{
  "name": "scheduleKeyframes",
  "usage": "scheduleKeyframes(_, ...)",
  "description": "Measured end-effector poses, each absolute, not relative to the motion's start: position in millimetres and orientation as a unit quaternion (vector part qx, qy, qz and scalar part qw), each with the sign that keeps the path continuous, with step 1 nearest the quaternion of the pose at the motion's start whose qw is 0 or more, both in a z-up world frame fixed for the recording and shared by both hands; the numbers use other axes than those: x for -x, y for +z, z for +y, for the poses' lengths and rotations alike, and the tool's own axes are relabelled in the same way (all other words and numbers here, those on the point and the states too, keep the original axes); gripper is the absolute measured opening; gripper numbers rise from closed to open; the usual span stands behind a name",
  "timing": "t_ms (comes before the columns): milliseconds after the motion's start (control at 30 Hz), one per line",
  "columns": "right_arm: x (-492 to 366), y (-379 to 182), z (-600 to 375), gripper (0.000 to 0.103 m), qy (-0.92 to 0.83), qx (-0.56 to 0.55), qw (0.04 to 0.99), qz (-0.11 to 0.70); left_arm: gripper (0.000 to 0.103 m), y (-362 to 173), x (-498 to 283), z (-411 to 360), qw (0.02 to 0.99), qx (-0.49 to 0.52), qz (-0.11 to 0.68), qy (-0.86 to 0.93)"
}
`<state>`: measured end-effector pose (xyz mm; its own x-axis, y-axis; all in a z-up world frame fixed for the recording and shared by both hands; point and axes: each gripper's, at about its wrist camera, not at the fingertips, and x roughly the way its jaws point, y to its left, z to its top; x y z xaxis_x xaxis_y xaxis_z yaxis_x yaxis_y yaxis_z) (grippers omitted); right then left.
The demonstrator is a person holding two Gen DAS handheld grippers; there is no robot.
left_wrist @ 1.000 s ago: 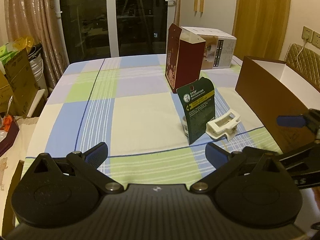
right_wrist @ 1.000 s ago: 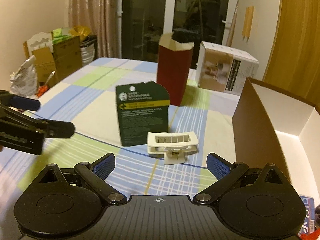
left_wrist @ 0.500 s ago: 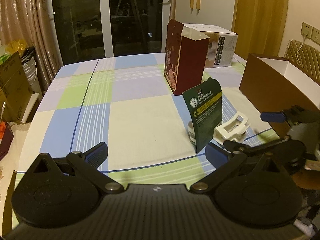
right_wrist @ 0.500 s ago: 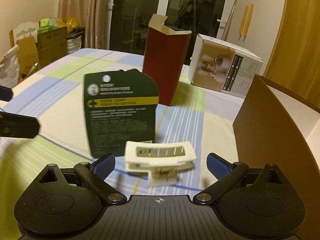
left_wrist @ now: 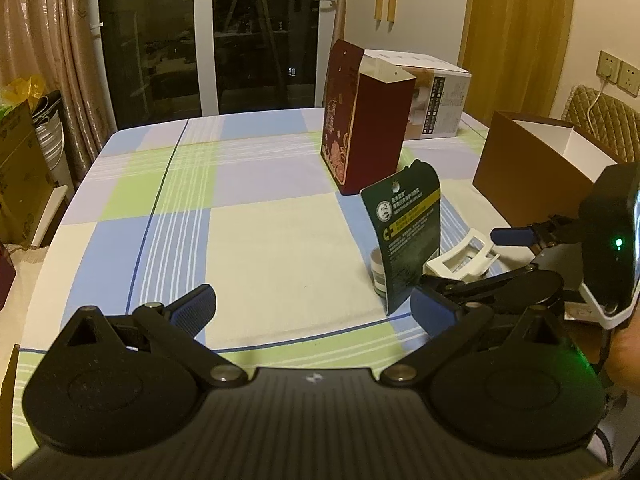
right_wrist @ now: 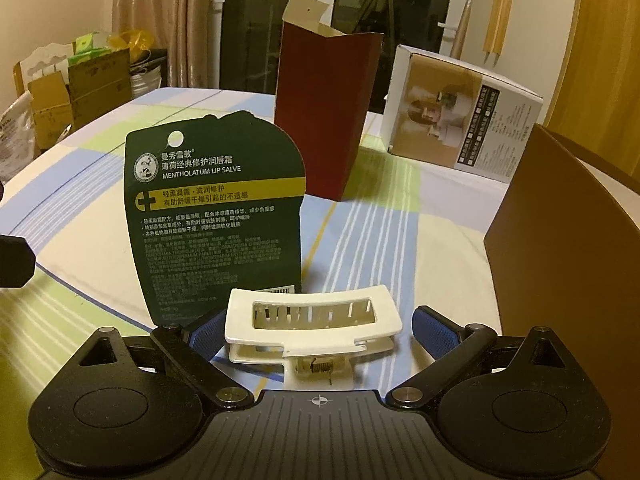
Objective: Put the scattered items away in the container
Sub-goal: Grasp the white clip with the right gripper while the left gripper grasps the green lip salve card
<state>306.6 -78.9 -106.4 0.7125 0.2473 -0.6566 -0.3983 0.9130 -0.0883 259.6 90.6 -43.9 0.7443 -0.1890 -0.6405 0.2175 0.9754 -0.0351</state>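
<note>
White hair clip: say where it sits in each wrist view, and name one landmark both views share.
Left wrist: the white hair clip lies at right of centre, just right of the green lip salve card.
Right wrist: the clip is low centre, between the closing pads of the right gripper, the card behind it.
Shared landmark: the card.

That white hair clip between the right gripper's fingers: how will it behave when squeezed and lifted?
The white hair clip looks like thin, hollow plastic, so probably light. Its spring hinge faces the closing right gripper, so pressing there might spring it open. Its smooth, glossy sides could slip or twist.
</note>
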Motion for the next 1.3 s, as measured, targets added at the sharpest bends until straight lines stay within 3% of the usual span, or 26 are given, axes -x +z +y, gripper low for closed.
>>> scheduleKeyframes(367, -260, -96, -97, 0.089, 0.154, 0.084, 0.918, 0.355, 0.101, -47, -277, 73, 0.937, -0.016, 0.314, -0.152)
scheduleKeyframes(567, -234, -94, -104, 0.089, 0.157, 0.077, 0.919, 0.354, 0.091, -59, -292, 55, 0.929, -0.029, 0.323, -0.177)
scheduleKeyframes(767, -228, -98, -111, 0.089, 0.154, 0.076, 0.92, 0.351, 0.069, -71, -305, 44, 0.923, -0.027, 0.333, -0.191)
scheduleKeyframes(833, -228, -98, -114, 0.089, 0.154, 0.074, 0.921, 0.351, 0.056, -73, -307, 41, 0.923, -0.027, 0.333, -0.193)
scheduleKeyframes(900, -227, -98, -116, 0.089, 0.154, 0.073, 0.921, 0.351, 0.028, -75, -309, 38, 0.922, -0.029, 0.334, -0.193)
scheduleKeyframes(933, -226, -98, -117, 0.089, 0.154, 0.072, 0.921, 0.351, 0.022, -75, -309, 37, 0.922, -0.03, 0.334, -0.192)
scheduleKeyframes(1167, -215, -86, -122, 0.089, 0.165, 0.078, 0.92, 0.348, 0.0, -63, -292, 32, 0.924, -0.036, 0.332, -0.187)
scheduleKeyframes(1300, -195, -71, -124, 0.089, 0.18, 0.096, 0.919, 0.337, 0.0, -54, -267, 19, 0.919, -0.068, 0.336, -0.195)
